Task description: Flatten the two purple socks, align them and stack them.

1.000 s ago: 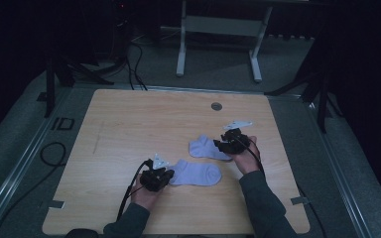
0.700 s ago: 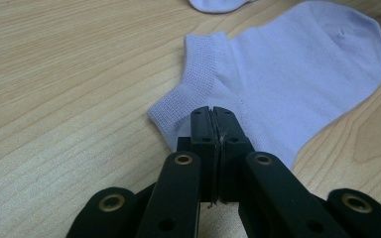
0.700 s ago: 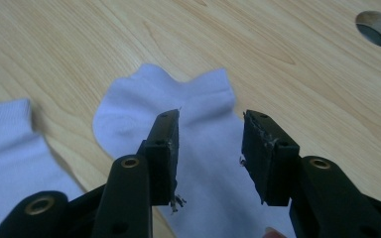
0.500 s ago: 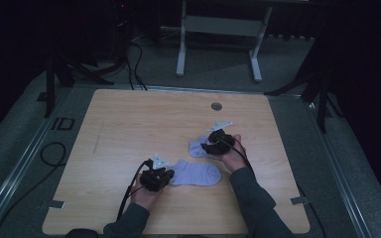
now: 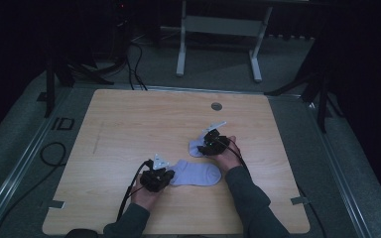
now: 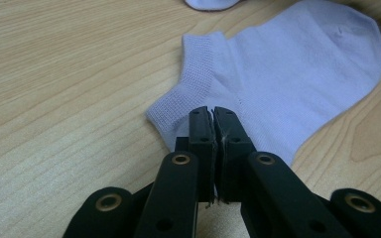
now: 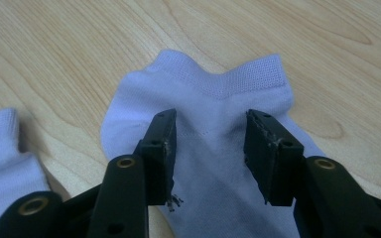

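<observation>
Dark floor and cables surround the wooden counter [image 5: 129, 129] in the high view; two pale socks lie near its front, the near sock [image 5: 198, 173] beside the left gripper [image 5: 164, 177], the far sock [image 5: 197, 147] under the right gripper [image 5: 207, 145]. Left gripper view: jaws pressed together, pinching the near sock's cuff edge. Right gripper view: jaws spread over the far sock.

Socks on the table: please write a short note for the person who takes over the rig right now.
Left gripper: shut on the near sock, pinching it by the cuff.
Right gripper: open, jaws standing over the far sock, not gripping.
Both socks lie flat on the table, apart, not paired.
Left to do: probably grip the far sock and bring the two together.
</observation>
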